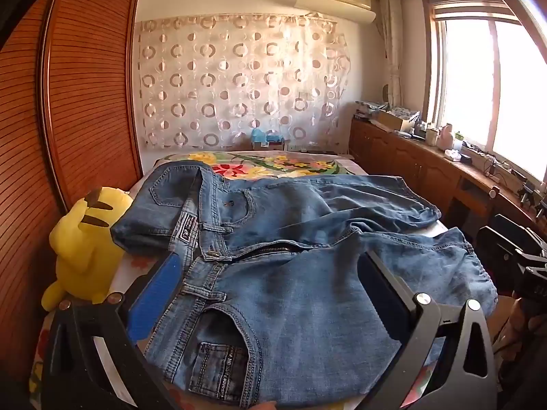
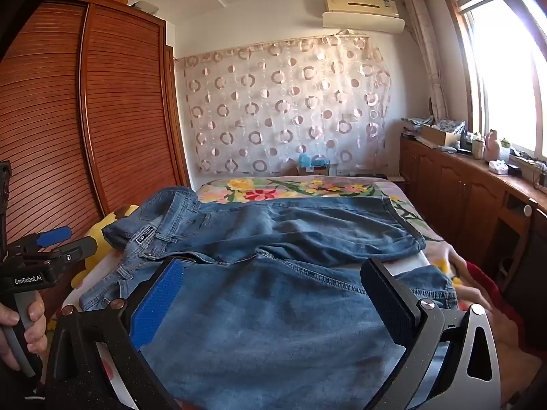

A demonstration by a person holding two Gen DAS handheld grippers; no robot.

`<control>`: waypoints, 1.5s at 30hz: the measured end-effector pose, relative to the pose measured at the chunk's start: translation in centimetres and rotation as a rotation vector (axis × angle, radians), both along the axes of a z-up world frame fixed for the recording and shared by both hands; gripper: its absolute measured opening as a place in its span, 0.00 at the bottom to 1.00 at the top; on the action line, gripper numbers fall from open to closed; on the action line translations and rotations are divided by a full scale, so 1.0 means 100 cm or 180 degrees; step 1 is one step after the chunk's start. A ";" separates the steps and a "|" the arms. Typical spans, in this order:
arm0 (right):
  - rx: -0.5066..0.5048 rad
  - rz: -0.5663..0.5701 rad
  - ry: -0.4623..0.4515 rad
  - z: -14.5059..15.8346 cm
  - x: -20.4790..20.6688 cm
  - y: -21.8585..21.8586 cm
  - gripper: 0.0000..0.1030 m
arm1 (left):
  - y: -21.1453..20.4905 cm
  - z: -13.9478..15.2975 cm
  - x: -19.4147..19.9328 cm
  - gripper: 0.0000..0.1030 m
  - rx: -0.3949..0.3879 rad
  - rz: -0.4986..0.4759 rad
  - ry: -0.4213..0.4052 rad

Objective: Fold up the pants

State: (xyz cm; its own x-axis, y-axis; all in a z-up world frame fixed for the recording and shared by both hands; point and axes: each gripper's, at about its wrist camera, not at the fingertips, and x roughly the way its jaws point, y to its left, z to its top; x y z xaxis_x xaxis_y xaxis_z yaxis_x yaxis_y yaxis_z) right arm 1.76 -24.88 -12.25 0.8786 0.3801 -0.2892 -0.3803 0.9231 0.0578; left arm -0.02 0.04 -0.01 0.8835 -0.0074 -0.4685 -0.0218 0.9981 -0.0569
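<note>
Blue denim jeans [image 1: 273,266] lie spread front-up on the bed, waistband to the left, both legs running right. They also show in the right wrist view [image 2: 273,294]. My left gripper [image 1: 270,266] is open, fingers wide apart, hovering over the waistband and fly near the front pocket. My right gripper [image 2: 273,276] is open above the near leg's thigh. The left gripper's body shows at the left edge of the right wrist view [image 2: 51,242], held by a hand. Neither gripper holds cloth.
A floral bedspread [image 1: 273,164] covers the bed. A yellow plush toy [image 1: 82,242] sits at the bed's left edge beside a wooden slatted wardrobe [image 1: 85,85]. A cluttered wooden counter [image 1: 427,143] runs along the right under the window.
</note>
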 end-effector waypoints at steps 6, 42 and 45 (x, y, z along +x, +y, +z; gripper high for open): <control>-0.0009 -0.0022 0.0025 0.000 0.001 0.000 1.00 | -0.001 0.000 0.000 1.00 0.0021 -0.0007 0.0015; 0.0033 -0.0054 0.0038 -0.002 0.000 -0.004 1.00 | 0.001 0.010 -0.009 1.00 0.0093 0.0015 -0.0090; 0.0032 -0.0056 0.0039 -0.002 0.000 -0.004 1.00 | 0.002 0.010 -0.010 1.00 0.0092 0.0013 -0.0091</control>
State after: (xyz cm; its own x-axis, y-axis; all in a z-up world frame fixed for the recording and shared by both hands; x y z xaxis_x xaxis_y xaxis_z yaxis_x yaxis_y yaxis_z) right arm 1.73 -25.31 -12.42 0.8816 0.3676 -0.2960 -0.3632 0.9289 0.0717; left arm -0.98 0.22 1.01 0.8965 0.0093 -0.4429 -0.0245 0.9993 -0.0287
